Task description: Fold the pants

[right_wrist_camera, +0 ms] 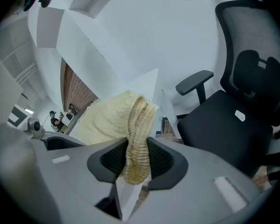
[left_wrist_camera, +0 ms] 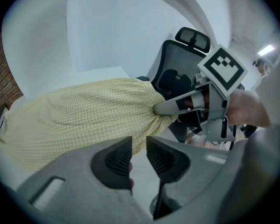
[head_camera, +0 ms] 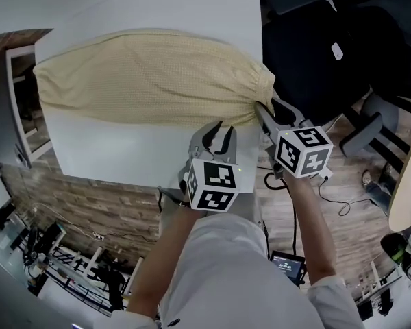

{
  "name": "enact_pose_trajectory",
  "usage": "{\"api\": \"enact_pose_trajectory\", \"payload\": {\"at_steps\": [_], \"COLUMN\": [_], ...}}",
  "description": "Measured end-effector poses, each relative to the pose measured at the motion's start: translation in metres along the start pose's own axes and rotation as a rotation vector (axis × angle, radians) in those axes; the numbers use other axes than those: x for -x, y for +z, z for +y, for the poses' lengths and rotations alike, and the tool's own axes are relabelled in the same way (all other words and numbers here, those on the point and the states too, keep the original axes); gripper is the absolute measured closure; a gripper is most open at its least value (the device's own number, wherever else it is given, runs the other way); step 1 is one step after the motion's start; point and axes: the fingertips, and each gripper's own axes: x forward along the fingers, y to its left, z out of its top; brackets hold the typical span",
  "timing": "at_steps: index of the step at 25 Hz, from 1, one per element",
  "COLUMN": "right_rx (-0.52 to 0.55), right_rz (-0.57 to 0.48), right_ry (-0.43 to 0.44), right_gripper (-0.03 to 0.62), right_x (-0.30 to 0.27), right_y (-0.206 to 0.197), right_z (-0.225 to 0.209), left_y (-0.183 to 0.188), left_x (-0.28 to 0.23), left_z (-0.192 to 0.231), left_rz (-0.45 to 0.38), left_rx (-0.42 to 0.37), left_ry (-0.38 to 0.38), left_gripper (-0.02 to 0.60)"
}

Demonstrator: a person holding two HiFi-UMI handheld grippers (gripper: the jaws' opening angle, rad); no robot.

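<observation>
Lying spread across white desk (head_camera: 123,149): yellow checked pants (head_camera: 151,77), gathered waistband (right_wrist_camera: 139,139) reaching desk's right edge. Right gripper (head_camera: 262,110) jaws clamping bunched waistband there. Left gripper (head_camera: 219,134) hovering over desk's near edge, just beside pants, jaws standing slightly apart, gripping nothing. Black office chair (head_camera: 315,53) sitting beyond desk's right edge.

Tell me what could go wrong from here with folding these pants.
1. The right gripper pinches only the bunched waistband at the table edge. A pull may slip it free or drag the pants off.
2. The left gripper is empty, with its jaws barely apart and off the fabric. Lifting one-sided would likely fold them crooked.
</observation>
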Motion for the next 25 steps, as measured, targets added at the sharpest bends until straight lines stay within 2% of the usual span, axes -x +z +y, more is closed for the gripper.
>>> {"api": "enact_pose_trajectory", "payload": {"at_steps": [12,15,19,25], "right_rx": [0.028,0.040,0.001,-0.013], "right_rz": [0.047,0.050,0.022,-0.005], "right_ry": [-0.095,-0.159,-0.228,-0.223], "right_gripper": [0.488,0.491,0.494,0.496], "right_x": [0.058,0.075,0.105,0.121], "right_y": [-0.022,-0.028,-0.030,-0.026], "right_z": [-0.046,-0.057,-0.078,-0.069], "left_y": [0.006,0.007,0.007,0.007], "left_x": [0.012,0.015,0.017,0.018], "left_z": [-0.005,-0.003,-0.001,0.001], "left_rz": [-0.030,-0.034,-0.034,-0.043], "left_rx": [-0.028,-0.048,-0.071,-0.089], "left_ry": [0.002,-0.002,-0.016,-0.033], "left_gripper": [0.483,0.483,0.485,0.485]}}
